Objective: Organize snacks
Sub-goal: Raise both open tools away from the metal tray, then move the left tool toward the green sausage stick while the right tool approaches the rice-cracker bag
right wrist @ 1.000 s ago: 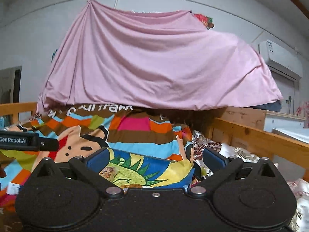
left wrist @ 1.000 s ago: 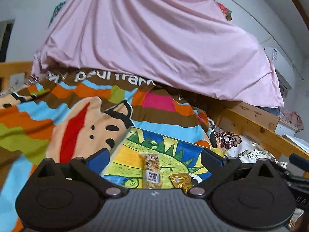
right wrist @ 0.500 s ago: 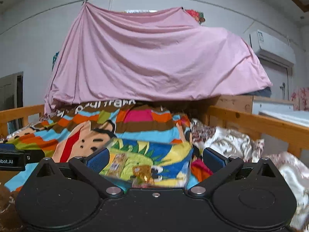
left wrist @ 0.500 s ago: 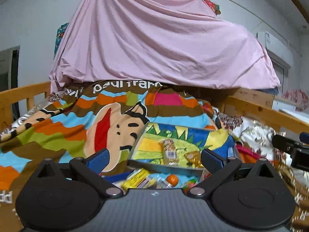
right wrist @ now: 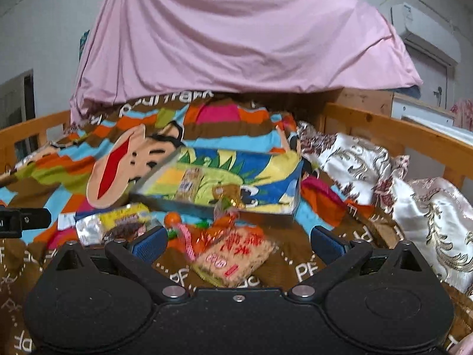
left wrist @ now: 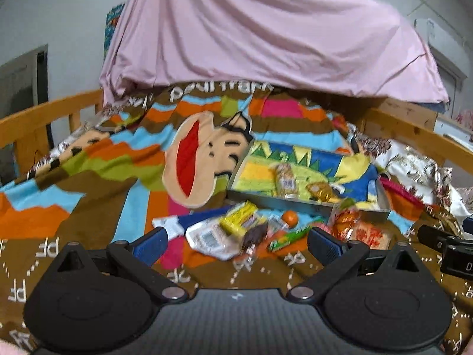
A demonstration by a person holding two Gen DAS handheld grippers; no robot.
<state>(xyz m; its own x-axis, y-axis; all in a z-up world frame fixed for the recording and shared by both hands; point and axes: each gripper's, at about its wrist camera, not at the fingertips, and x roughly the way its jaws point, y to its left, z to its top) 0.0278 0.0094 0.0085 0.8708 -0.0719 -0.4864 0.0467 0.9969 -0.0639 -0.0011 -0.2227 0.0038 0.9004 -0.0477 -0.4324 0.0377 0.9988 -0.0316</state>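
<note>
A shallow tray with a bright cartoon print lies on the bed, holding a clear snack bar packet and a gold-wrapped sweet. Several loose snacks lie in front of it: a yellow packet, a silver pouch, a small orange ball, a green stick pack. My left gripper is open above this pile, holding nothing. In the right wrist view my right gripper is open over a flat red-lettered packet; the tray sits beyond it.
A striped cartoon blanket covers the bed. Wooden rails run along both sides. A pink sheet hangs at the back. A shiny patterned quilt is bunched on the right. The other gripper shows at the right edge.
Both grippers have pulled back and tilted down from the tray. The loose snack pile in front of the tray has come into view. Both stay open.
</note>
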